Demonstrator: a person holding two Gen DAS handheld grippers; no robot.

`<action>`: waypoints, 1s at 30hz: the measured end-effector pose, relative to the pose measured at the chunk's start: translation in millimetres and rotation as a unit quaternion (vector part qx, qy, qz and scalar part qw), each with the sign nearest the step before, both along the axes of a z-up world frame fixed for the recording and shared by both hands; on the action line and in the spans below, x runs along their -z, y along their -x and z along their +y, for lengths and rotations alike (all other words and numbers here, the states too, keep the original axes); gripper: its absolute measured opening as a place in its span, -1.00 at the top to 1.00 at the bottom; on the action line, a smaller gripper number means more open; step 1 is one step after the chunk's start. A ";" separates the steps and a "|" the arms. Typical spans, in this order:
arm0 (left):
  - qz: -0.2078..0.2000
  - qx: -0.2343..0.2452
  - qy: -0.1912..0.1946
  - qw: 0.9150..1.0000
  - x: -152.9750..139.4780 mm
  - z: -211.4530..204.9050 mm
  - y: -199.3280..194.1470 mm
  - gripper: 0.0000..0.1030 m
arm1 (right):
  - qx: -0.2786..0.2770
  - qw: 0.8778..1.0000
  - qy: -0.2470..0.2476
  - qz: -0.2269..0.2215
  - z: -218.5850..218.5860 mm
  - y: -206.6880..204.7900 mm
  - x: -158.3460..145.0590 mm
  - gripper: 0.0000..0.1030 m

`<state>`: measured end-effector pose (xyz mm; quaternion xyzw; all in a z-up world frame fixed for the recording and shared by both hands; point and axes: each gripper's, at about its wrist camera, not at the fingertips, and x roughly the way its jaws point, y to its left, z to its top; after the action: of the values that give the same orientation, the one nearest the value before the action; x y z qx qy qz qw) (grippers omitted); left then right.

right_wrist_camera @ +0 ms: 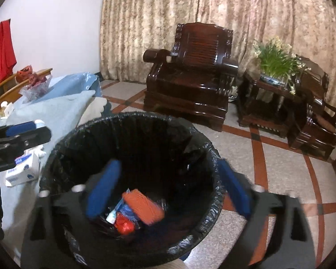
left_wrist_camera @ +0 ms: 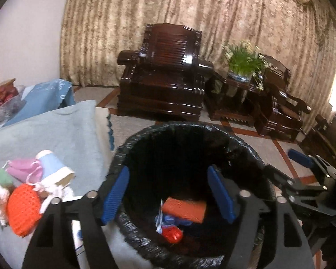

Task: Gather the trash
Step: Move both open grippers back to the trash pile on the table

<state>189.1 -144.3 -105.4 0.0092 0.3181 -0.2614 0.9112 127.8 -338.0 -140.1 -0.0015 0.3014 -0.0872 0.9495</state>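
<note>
A trash bin lined with a black bag (left_wrist_camera: 132, 148) (right_wrist_camera: 82, 130) stands beside a table under a pale blue cloth (left_wrist_camera: 56, 134). Inside lie an orange sponge (left_wrist_camera: 184, 208) (right_wrist_camera: 143, 206), a red wrapper (left_wrist_camera: 172, 234) (right_wrist_camera: 123, 225) and blue plastic scraps. My left gripper (left_wrist_camera: 168, 195) is open and empty above the bin. My right gripper (right_wrist_camera: 168, 186) is open and empty above the bin too. On the table lie an orange mesh item (left_wrist_camera: 23, 210), a pink mask (left_wrist_camera: 24, 170), a blue paper cup (left_wrist_camera: 53, 168) and white scraps. A white and blue box (right_wrist_camera: 22, 170) lies near the bin.
A dark wooden armchair (left_wrist_camera: 163, 78) (right_wrist_camera: 190, 74), a side table with a green plant (left_wrist_camera: 244, 60) (right_wrist_camera: 275, 60) and a second chair (left_wrist_camera: 280, 107) stand against patterned curtains. The floor is tiled with red stripes (right_wrist_camera: 259, 157). A plastic bag with red things (right_wrist_camera: 33, 85) lies at the table's far end.
</note>
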 end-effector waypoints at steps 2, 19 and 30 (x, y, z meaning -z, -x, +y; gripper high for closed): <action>-0.009 -0.017 -0.002 1.000 -4.2 14.4 3.3 -0.61 | -0.005 1.000 -0.012 -0.003 2.6 0.4 -3.8 -0.83; -0.065 -0.178 -0.046 0.981 -24.7 171.1 50.6 -0.69 | -0.140 0.988 -0.048 -0.043 122.1 -16.7 -40.3 -0.84; -0.054 -0.257 -0.059 0.963 -8.0 247.3 63.5 -0.69 | -0.218 0.974 -0.053 -0.032 200.3 -36.4 -33.4 -0.84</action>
<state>125.6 103.0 -97.4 -0.0050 0.2745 0.0018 0.9616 164.2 -137.7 -106.6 -0.0138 0.2672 0.1376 0.9537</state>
